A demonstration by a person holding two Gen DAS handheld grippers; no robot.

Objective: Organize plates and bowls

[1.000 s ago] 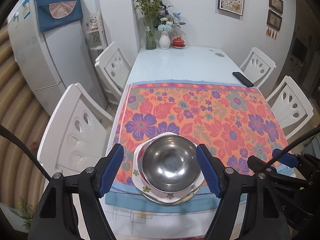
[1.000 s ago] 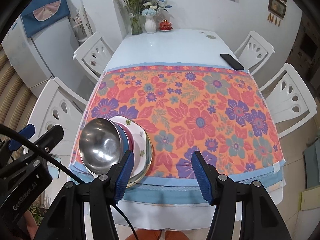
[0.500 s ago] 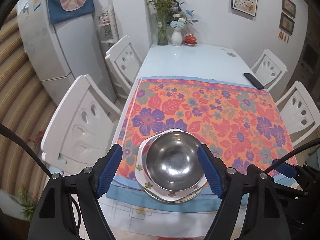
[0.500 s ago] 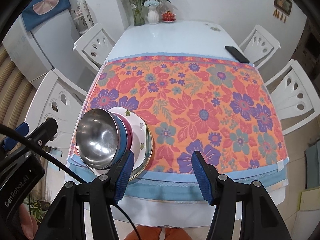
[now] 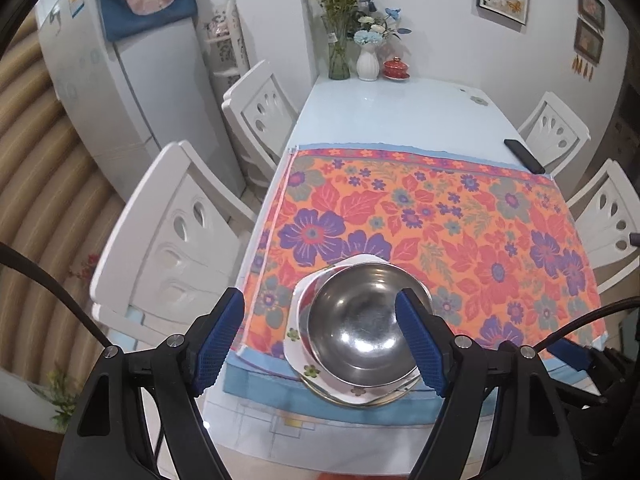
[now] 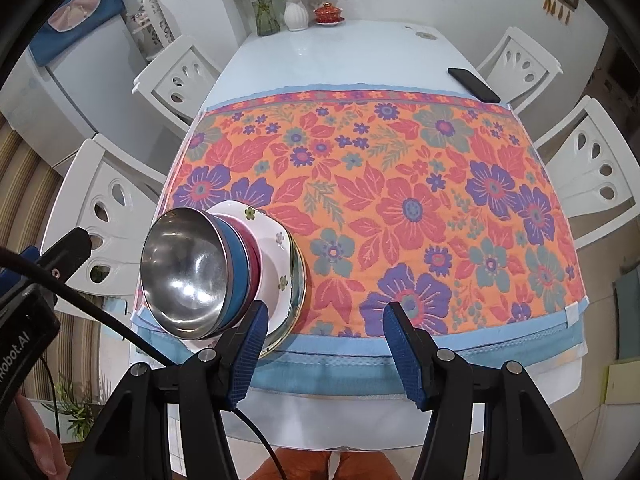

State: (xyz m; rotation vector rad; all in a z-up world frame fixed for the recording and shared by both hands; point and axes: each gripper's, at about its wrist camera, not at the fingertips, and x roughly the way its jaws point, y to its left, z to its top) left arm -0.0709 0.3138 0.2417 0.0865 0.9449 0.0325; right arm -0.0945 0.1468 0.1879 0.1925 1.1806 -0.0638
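Steel round bowl [image 5: 360, 330] tops plate stack [image 6: 280, 264] between open left gripper [image 5: 320, 340]; right gripper [image 6: 322, 344] open, empty. Off-centre pinch could topple it.

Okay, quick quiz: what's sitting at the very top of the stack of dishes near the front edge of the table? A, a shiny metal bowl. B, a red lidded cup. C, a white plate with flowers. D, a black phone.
A: the shiny metal bowl is the topmost piece, nested on a blue bowl and a pink one over the white floral plate, all resting on the floral cloth.
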